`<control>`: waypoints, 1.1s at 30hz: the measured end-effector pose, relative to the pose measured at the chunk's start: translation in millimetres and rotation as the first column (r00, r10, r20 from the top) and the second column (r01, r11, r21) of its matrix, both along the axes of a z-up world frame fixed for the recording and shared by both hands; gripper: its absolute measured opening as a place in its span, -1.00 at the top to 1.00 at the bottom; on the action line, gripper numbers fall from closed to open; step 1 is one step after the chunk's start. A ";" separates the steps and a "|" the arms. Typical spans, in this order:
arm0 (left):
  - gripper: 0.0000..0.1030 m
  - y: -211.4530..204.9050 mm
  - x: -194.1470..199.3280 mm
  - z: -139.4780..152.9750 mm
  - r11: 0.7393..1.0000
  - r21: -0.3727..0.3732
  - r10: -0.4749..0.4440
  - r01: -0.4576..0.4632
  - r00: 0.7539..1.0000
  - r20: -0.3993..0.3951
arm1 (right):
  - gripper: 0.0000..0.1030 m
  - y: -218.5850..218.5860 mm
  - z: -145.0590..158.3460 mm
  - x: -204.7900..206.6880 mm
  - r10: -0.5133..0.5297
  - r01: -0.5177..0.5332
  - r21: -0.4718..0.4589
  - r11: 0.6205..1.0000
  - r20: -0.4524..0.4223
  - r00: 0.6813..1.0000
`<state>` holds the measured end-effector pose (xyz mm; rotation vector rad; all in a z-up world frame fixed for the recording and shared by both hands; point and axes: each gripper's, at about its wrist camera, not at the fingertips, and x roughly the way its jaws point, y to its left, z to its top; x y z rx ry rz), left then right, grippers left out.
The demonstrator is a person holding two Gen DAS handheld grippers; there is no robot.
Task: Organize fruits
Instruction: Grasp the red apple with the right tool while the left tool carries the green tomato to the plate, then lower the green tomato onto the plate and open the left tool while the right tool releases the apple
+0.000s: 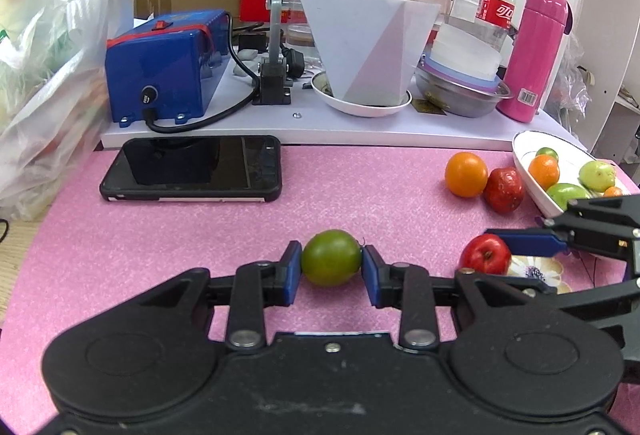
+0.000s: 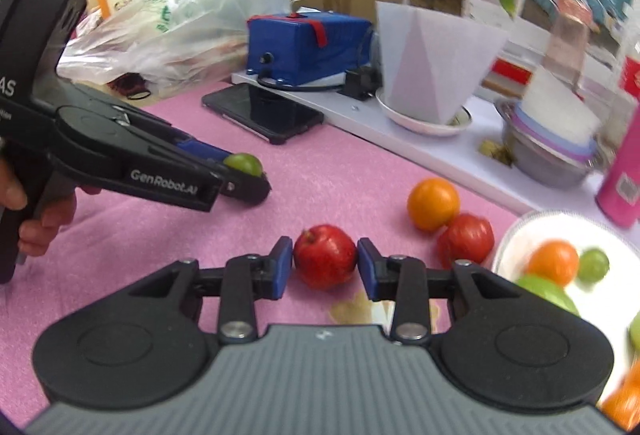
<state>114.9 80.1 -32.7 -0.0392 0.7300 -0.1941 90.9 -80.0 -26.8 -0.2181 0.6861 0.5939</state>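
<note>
Our left gripper has its blue fingers clamped on a green fruit, one pad on each side. From the right wrist view the same gripper shows side-on with the green fruit at its tip; whether the fruit touches the pink mat we cannot tell.

Our right gripper has its fingers closed against a red apple, which fills the gap between them. In the left wrist view the apple sits just right of the left gripper, under the right gripper's blue finger.

Farther back on the mat an orange and a red fruit lie touching each other, just beside a white bowl at the right edge. The bowl holds a small orange and several green fruits.

A black phone lies flat at the mat's far left. Behind it, on a white board on the counter, stand a blue box, a white plant pot in a saucer, a steel bowl with plastic containers stacked in it, and a pink flask. Plastic bags pile up at the left.
</note>
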 end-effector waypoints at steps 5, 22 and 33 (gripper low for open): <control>0.37 0.5 2.9 -0.3 1.000 0.001 -0.002 0.002 1.000 0.001 | 0.32 -8.6 -4.1 -0.9 -0.029 0.030 0.022 0.999 -0.020 0.999; 0.41 -65.6 -4.0 45.4 0.972 -0.070 -0.219 0.226 0.972 0.088 | 0.35 -76.6 34.6 -48.5 -0.218 0.203 0.141 0.969 0.101 0.971; 0.41 -180.3 28.4 53.0 0.907 -0.082 -0.405 0.413 0.909 0.101 | 0.35 -162.1 33.8 -47.1 -0.426 0.415 0.096 0.904 0.145 0.893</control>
